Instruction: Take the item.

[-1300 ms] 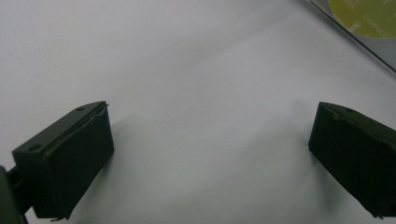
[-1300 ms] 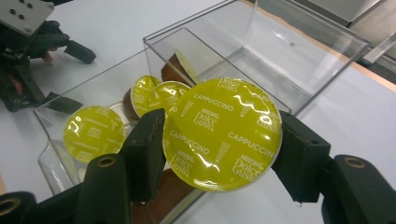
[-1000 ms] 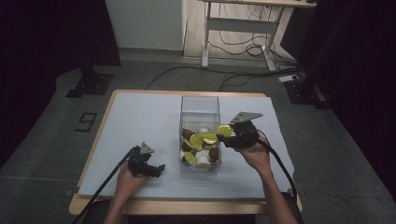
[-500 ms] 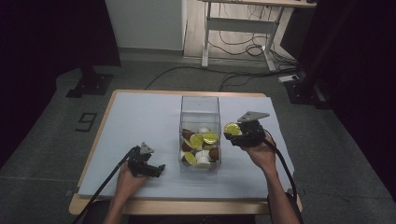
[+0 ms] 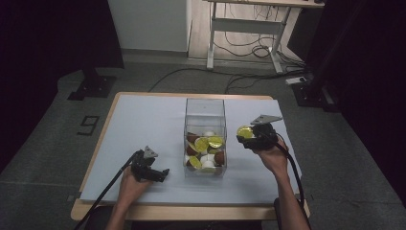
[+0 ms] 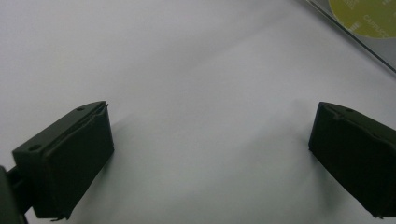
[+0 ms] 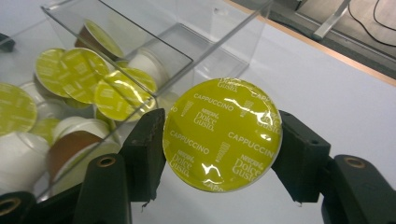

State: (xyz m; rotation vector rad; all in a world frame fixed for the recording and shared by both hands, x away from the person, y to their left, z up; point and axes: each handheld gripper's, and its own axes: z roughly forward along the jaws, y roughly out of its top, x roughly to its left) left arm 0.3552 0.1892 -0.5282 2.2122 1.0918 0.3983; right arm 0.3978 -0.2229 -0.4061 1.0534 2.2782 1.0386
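While right hand-held gripper clamps capsule beside clear box, left hand-held gripper gapes

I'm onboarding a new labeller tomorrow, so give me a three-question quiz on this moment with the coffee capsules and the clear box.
1. True or false: the right gripper is shut on a yellow-lidded capsule.
2. Where is that capsule relative to the clear box?
A. inside it
B. outside it, on the person's right side of it
C. lying flat on the table by the left gripper
3. Fill in: the left gripper has its jaws ____ with nothing between them, over the white table cover.

Key:
1. True
2. B
3. open
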